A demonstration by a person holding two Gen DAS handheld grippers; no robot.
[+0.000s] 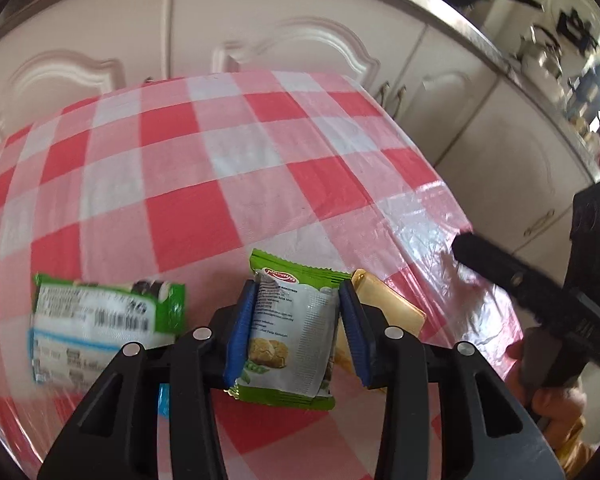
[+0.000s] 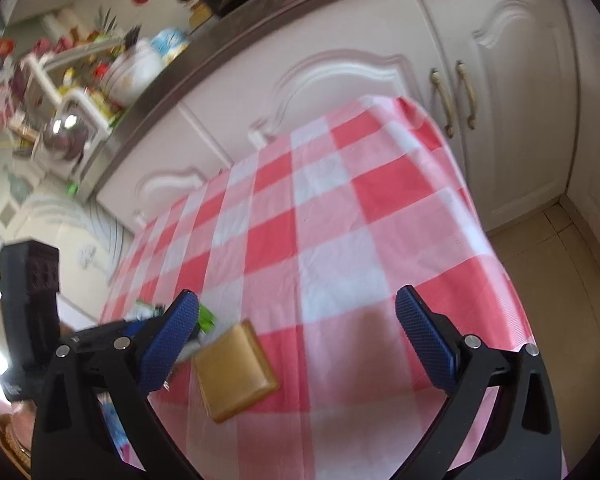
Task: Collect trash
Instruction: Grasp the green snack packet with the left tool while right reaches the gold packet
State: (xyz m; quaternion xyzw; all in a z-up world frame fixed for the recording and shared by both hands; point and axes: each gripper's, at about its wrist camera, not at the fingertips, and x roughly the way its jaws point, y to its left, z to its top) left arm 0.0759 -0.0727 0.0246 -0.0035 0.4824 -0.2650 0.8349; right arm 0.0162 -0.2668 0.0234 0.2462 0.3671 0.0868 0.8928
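My left gripper (image 1: 298, 326) is shut on a small green and white snack wrapper (image 1: 292, 320), its blue pads pressing both sides. A larger green and white wrapper (image 1: 100, 320) lies flat on the checked tablecloth (image 1: 220, 168) to the left. A flat golden-tan packet (image 1: 392, 306) lies just right of the held wrapper. In the right wrist view my right gripper (image 2: 298, 338) stands open above the cloth, nothing between its pads. The golden packet (image 2: 236, 368) lies below and left of its middle, near the left pad. A bit of green wrapper (image 2: 207, 318) peeks out behind that pad.
White cabinet doors (image 1: 280, 40) stand close behind the table under a dark countertop (image 2: 172, 92) with a pot and clutter. The cloth's right edge (image 2: 496, 248) drops to a tiled floor (image 2: 556, 256). A hand (image 1: 556, 400) holds the right tool at the frame's right.
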